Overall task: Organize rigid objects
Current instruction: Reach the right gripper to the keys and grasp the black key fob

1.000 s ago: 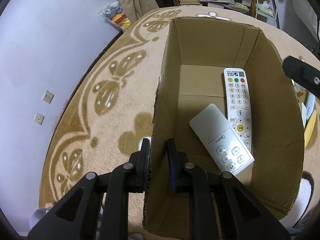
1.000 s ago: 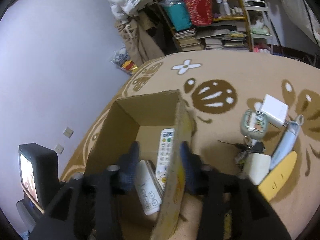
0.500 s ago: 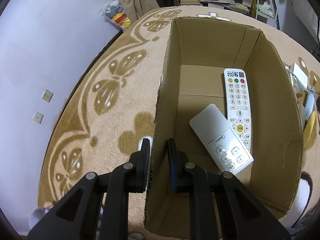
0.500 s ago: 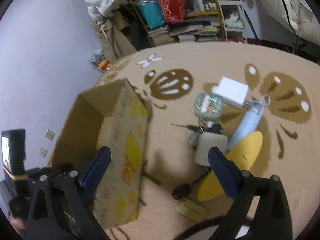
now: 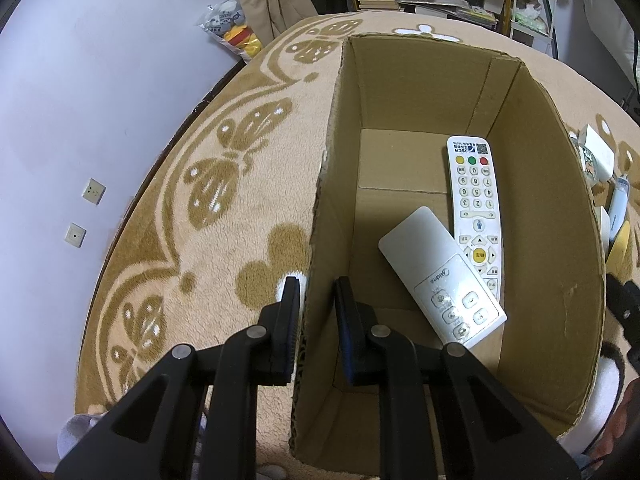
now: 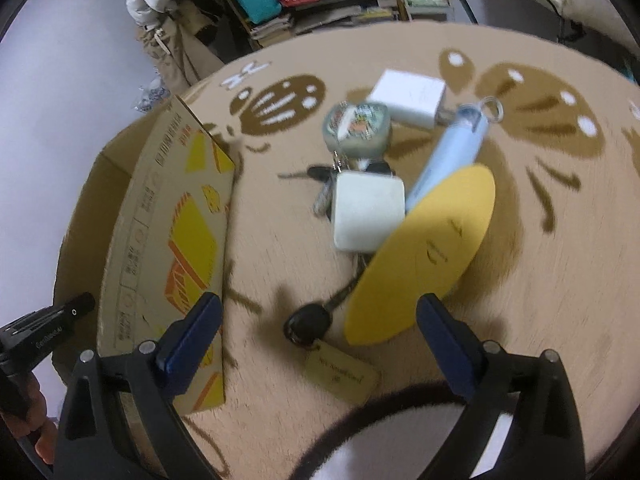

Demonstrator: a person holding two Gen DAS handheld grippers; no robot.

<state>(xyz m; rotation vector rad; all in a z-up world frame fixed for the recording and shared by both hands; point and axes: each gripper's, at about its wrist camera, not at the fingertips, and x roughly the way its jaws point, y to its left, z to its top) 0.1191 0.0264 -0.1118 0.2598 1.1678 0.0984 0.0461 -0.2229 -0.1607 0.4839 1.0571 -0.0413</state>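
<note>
Left tongs (image 5: 313, 300) pinch the brown cardboard box's (image 5: 532, 208) wall, steadying it. Right tongs (image 6: 318, 312), spread wide and empty, should settle squarely over one item — the flat yellow oval case (image 6: 420, 256) — before closing.

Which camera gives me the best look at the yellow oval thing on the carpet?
The right wrist view: the yellow oval piece lies whole and near the middle, ahead of the open right gripper. The left wrist view catches only a yellow sliver at its right edge, behind the cardboard box wall.
</note>
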